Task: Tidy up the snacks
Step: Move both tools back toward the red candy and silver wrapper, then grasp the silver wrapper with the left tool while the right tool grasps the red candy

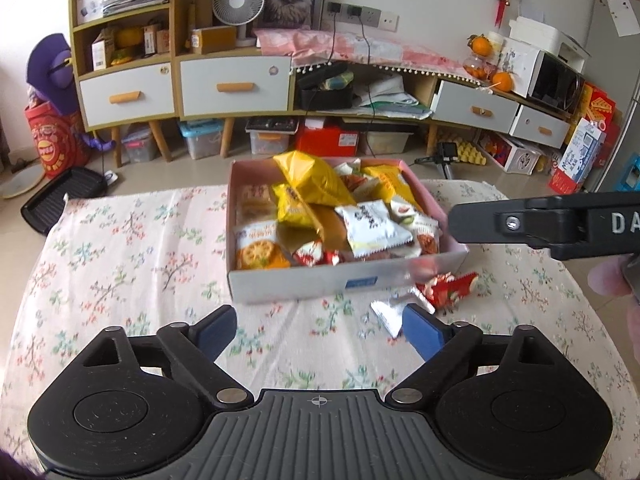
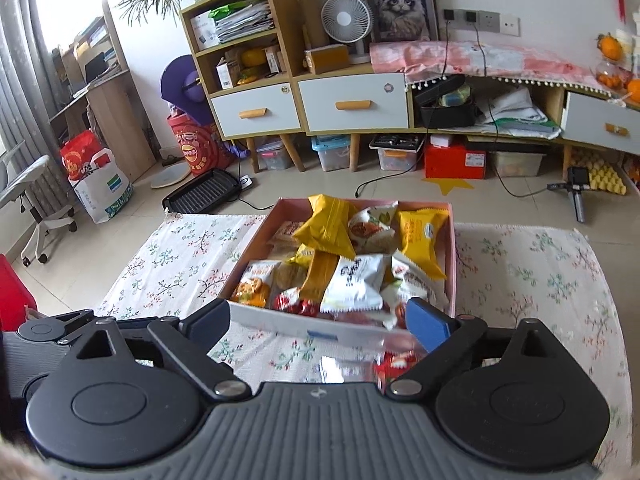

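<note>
Seen from the left wrist camera, the left gripper hangs over the near part of a low table covered with a floral cloth, its two blue-padded fingers spread wide apart with only cloth between them. Just beyond the fingertips, an open cardboard box with a pink lining sits on the middle of the table toward its far edge, heaped with wrapped snacks: a large yellow bag on top, a white packet printed with dark characters, and an orange cracker packet in the near left corner. Outside the box, beside its near right corner, a red wrapped snack and a silvery wrapper lie on the cloth, the wrapper just beside the right finger. The black arm of the right gripper reaches in from the right edge, over the box's right wall. Seen from the right wrist camera, the right gripper hangs at the box's near wall, its jaws likewise standing wide apart and pressing on nothing. The yellow bag and white packet lie inside the box, and the red snack, blurred, lies on the cloth between the fingers. Part of the left gripper shows at the left edge.
</note>
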`<act>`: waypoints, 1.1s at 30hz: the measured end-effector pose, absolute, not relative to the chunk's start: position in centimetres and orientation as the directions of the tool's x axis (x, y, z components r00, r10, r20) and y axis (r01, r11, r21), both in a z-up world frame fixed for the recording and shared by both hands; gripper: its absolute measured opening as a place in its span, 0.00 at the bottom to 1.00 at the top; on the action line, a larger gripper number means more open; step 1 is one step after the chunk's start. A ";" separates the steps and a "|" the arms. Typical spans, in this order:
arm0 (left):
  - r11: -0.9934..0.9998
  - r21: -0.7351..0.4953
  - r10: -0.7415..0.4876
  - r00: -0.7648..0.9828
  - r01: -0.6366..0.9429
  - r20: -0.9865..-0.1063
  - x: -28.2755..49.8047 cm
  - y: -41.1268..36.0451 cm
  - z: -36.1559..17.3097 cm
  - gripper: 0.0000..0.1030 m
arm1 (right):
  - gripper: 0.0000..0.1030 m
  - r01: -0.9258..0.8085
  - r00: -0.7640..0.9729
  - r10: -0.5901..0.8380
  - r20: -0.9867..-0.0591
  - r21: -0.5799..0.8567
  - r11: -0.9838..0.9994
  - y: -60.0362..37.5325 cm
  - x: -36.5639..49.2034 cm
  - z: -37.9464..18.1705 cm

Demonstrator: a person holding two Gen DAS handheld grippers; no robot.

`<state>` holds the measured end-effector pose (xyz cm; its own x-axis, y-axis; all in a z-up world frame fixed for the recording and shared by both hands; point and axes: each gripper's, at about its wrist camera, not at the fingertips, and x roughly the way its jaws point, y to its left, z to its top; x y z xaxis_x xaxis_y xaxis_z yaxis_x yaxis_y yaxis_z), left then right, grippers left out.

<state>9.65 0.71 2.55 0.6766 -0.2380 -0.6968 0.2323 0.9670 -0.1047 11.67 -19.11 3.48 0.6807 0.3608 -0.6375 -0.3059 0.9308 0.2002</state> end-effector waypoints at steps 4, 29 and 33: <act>0.970 -0.104 -0.229 0.677 0.220 -0.700 8.8 0.9 2.0 0.96 | 0.98 -0.282 0.692 0.340 -0.637 0.195 0.939 -19.6 10.6 2.5; 0.942 0.051 -0.199 0.674 0.332 -0.711 10.7 -4.2 -5.2 0.98 | 0.95 -0.094 0.689 0.138 -0.711 0.101 0.990 -21.2 12.3 -5.2; 0.932 0.041 -0.229 0.671 0.361 -0.706 11.4 -5.2 -5.9 0.98 | 0.84 -0.071 0.676 0.166 -0.718 0.161 0.984 -21.6 13.3 -6.0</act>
